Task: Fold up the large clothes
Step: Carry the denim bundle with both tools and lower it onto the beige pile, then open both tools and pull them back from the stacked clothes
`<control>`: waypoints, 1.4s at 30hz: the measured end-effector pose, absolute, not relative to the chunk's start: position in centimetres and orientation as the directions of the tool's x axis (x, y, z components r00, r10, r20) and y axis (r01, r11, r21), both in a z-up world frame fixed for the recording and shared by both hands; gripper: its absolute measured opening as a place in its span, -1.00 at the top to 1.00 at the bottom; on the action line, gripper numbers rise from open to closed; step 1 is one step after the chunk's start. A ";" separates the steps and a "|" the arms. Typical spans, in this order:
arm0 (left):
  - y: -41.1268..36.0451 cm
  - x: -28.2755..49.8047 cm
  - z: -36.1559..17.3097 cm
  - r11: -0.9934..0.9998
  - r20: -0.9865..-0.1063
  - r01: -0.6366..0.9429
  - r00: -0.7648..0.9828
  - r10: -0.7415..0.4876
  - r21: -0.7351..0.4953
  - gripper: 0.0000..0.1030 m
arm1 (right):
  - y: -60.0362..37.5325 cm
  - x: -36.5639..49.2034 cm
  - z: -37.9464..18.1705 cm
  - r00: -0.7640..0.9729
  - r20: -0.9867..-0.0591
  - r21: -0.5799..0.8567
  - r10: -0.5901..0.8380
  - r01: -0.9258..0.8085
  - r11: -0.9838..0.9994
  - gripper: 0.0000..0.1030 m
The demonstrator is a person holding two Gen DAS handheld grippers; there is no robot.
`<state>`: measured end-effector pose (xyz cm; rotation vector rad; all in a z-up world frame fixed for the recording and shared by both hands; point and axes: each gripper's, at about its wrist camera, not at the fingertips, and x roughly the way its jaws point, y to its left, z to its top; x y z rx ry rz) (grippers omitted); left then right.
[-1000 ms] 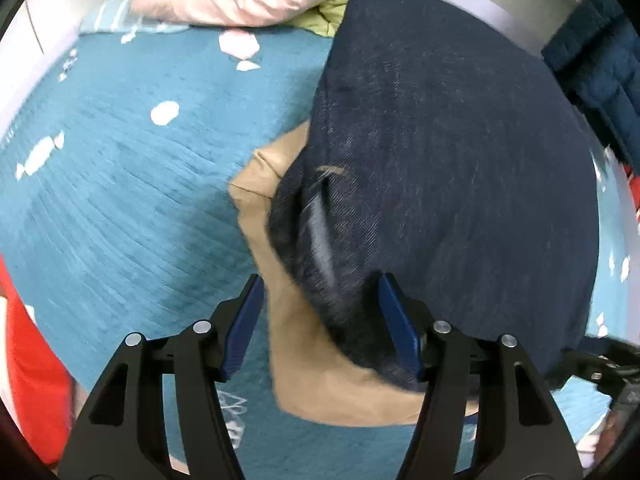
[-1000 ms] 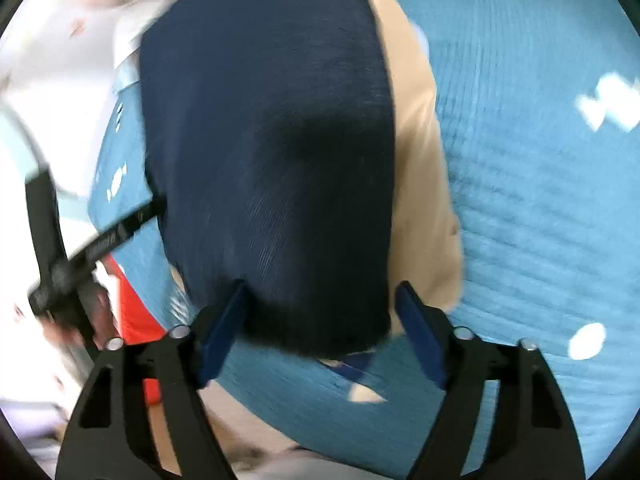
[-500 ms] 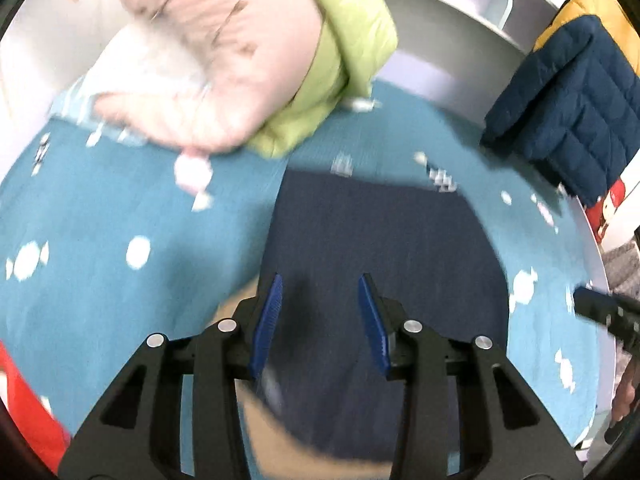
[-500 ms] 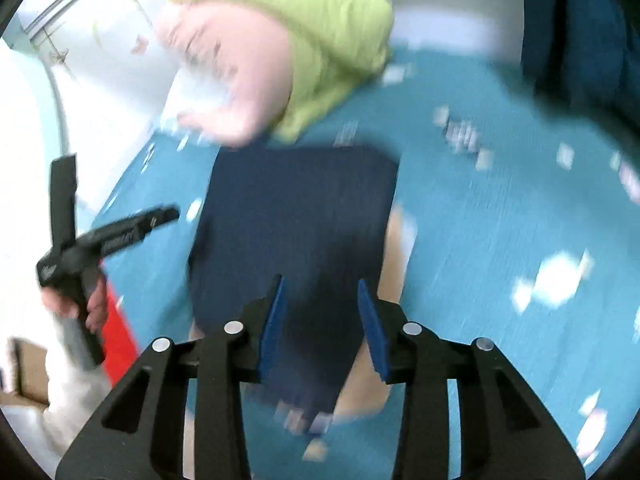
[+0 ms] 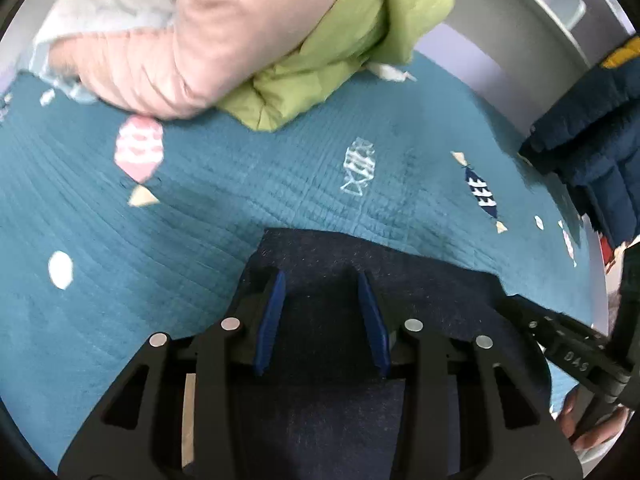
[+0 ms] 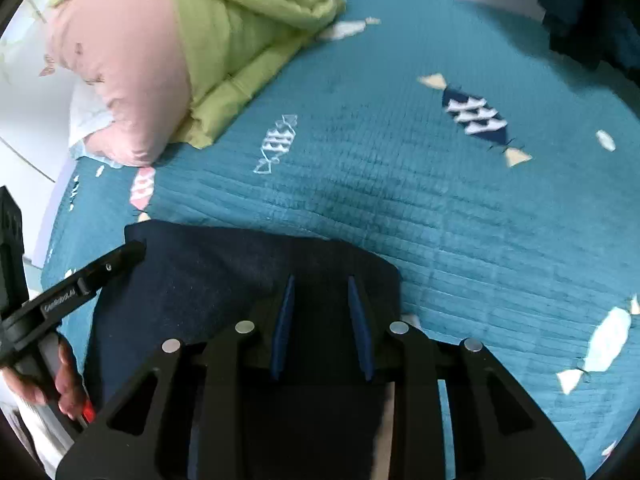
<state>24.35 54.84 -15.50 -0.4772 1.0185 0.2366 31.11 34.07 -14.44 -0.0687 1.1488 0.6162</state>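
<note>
A dark navy garment [image 5: 420, 292] lies folded flat on the teal bedspread [image 5: 200, 208], with a tan layer showing under it near the frame bottom. My left gripper [image 5: 322, 280] sits low over its left end, jaws apart, nothing between them. My right gripper [image 6: 319, 282] sits low over the garment's [image 6: 208, 264] right end, jaws apart and empty. Each gripper shows in the other's view: the right one in the left wrist view [image 5: 568, 352], the left one in the right wrist view [image 6: 80, 280].
A pile of pink [image 5: 224, 40] and lime-green [image 5: 360, 32] padded clothes lies at the far side of the bed. A navy quilted jacket [image 5: 596, 132] hangs at the right. The teal bedspread [image 6: 440, 200] stretches beyond the garment.
Both grippers have swung forward and down along the navy garment to its far edge. Their jaws have narrowed. The view has tilted up toward the clothes pile.
</note>
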 end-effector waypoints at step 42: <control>12.1 0.1 -2.3 0.919 -0.727 -0.391 0.647 0.230 -0.057 -0.79 | -3.5 5.6 -3.0 0.744 -0.580 0.107 0.331 -0.333 0.937 -0.79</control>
